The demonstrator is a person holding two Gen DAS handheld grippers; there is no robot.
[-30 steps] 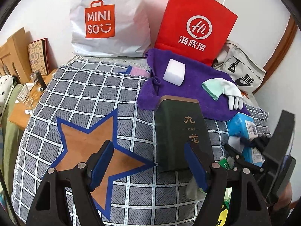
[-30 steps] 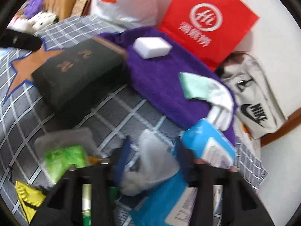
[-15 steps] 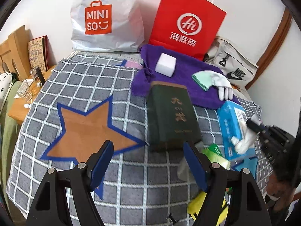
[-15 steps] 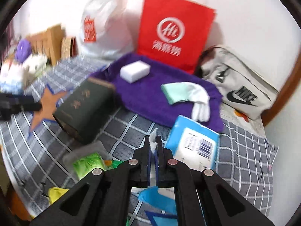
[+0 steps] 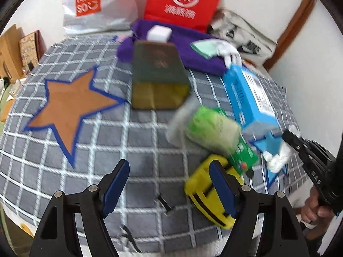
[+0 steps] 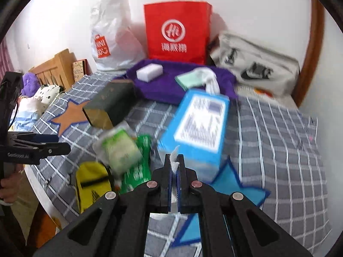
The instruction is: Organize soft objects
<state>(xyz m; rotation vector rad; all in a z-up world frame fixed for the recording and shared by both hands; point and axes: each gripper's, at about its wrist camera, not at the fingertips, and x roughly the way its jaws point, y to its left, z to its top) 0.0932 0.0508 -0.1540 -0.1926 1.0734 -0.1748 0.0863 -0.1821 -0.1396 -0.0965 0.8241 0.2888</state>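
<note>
My right gripper [image 6: 174, 164] is shut on a white tissue [image 6: 174, 163], held above the blue star patch [image 6: 233, 187] in front of the blue tissue pack [image 6: 199, 126]. In the left wrist view the same gripper [image 5: 288, 137] holds the tissue [image 5: 278, 159] beside the blue pack [image 5: 249, 100]. My left gripper [image 5: 169, 178] is open and empty over the checked cloth [image 5: 85, 184], near a yellow pouch [image 5: 205, 190]. A purple towel [image 6: 163, 85] at the back carries a white sponge [image 6: 149, 72] and a white and mint glove [image 6: 199, 78].
A dark green box [image 5: 157, 77] lies mid-table, with a green packet in clear wrap [image 5: 211, 130] and a green sachet [image 5: 243, 156] near it. An orange star patch [image 5: 70, 105] is at the left. A red paper bag [image 5: 184, 0], a white Miniso bag [image 5: 94, 4] and a Nike bag [image 6: 255, 68] stand behind.
My right gripper closed on the tissue, pulled it out of the blue pack and drew back toward the blue star. My left gripper pulled back and to the right, staying open.
</note>
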